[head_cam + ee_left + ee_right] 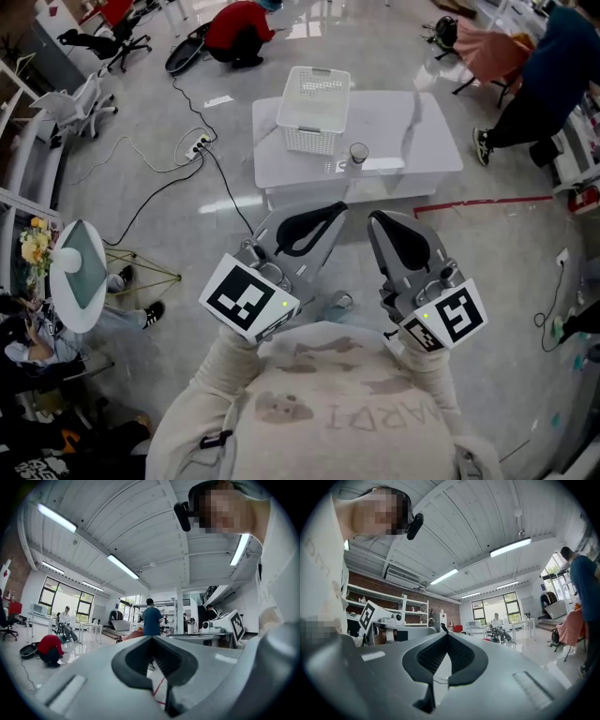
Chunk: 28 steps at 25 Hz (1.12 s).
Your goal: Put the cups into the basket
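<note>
A white slatted basket (315, 108) stands on the left part of a low white table (412, 155). One small cup (358, 153) stands upright on the table just right of the basket. Both grippers are held close to my chest, well short of the table. My left gripper (337, 208) and right gripper (377, 218) are shut, tips together, with nothing held. In the left gripper view the gripper (152, 637) looks out over the room, not at the table. The right gripper view shows its gripper (447, 634) doing the same. No cup appears in either.
Cables and a power strip (197, 145) lie on the floor left of the table. A red tape line (478, 202) runs right of it. A person in red (239, 28) crouches behind; another person (544, 84) stands at right. A round side table (80, 272) is at left.
</note>
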Each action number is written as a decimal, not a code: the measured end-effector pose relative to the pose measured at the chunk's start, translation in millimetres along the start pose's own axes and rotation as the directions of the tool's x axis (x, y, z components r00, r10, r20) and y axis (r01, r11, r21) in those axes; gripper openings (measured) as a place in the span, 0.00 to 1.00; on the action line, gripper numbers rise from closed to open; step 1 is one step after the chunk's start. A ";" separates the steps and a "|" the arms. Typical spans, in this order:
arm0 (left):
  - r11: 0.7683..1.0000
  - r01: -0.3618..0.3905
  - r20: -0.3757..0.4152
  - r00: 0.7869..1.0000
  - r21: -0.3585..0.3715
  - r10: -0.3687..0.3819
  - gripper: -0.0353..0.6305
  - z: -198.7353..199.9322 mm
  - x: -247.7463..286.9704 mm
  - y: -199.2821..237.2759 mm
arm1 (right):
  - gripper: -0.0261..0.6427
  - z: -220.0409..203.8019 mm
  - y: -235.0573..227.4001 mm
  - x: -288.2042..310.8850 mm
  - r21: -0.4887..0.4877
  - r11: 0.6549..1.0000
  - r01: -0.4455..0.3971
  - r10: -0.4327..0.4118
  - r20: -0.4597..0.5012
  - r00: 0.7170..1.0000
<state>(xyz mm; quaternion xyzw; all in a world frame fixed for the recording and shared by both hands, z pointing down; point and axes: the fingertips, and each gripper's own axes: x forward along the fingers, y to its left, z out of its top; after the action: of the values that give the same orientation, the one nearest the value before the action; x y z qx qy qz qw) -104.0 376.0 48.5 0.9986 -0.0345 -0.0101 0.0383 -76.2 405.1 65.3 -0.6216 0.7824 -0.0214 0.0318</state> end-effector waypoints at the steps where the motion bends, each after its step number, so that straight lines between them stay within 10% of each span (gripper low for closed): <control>1: 1.000 -0.012 0.006 1.000 0.008 0.011 0.05 -0.1 13.9 -1.2 | 0.08 1.1 -13.5 -3.9 0.001 1.000 -0.013 0.013 0.002 1.000; 12: 0.996 -0.083 -0.040 0.996 0.015 0.084 0.05 -13.7 86.7 30.3 | 0.08 -13.3 -105.7 6.8 0.084 0.996 -0.032 0.031 0.005 0.999; 28: 0.998 0.050 -0.037 0.998 0.034 -0.049 0.05 -10.2 181.8 199.0 | 0.08 -33.1 -231.9 149.8 0.083 0.987 0.138 -0.133 -0.072 0.989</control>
<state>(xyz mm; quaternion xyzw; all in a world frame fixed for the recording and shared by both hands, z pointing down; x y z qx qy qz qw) 64.0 166.2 70.9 0.9997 -0.0093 0.0075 0.0211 112.8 206.5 111.7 -0.6703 0.7372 -0.0783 0.0316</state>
